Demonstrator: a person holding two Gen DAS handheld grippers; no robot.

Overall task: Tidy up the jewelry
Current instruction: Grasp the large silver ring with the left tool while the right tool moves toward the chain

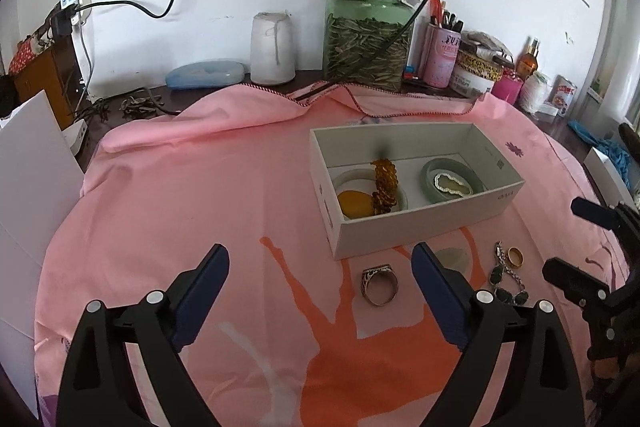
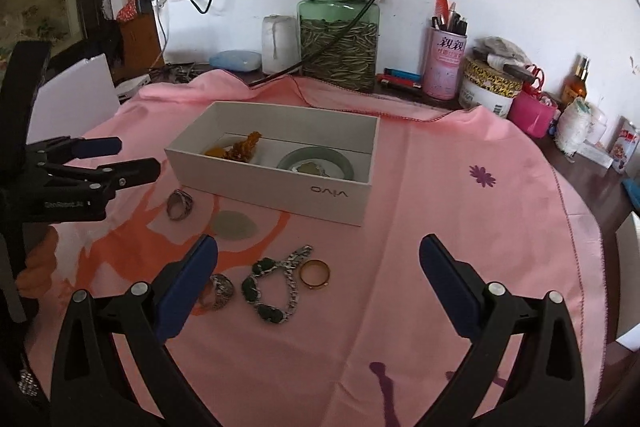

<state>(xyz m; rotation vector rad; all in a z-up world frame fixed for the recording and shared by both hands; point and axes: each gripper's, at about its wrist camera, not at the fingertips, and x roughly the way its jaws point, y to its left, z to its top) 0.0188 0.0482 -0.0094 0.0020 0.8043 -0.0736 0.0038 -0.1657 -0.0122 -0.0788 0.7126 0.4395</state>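
- Right wrist view: the right gripper (image 2: pixel 318 253) is spread wide and grasps nothing; its blue pads hang above the pink cloth (image 2: pixel 440 211).
- Between those fingers, at about 7 o'clock from the white box (image 2: pixel 280 183), lie a green-stone bracelet (image 2: pixel 276 287) and a gold ring (image 2: pixel 315 274) just beside it.
- A patterned silver ring (image 2: pixel 221 291) lies at 9 o'clock of the bracelet, partly hidden by the left finger.
- Farther off, a pale green pendant (image 2: pixel 234 225) and a second silver ring (image 2: pixel 179 203) lie near the box's front wall.
- Left wrist view: the left gripper (image 1: pixel 320 259) is also released and empty, with the silver ring (image 1: pixel 379 285) on the cloth between its fingers.
- Inside the box sit an amber bracelet (image 1: pixel 385 187), an orange stone (image 1: pixel 354 203) and a green bangle (image 1: pixel 452 179).
- At 12 o'clock, past the cloth, stands a green glass jar (image 1: pixel 368 39).
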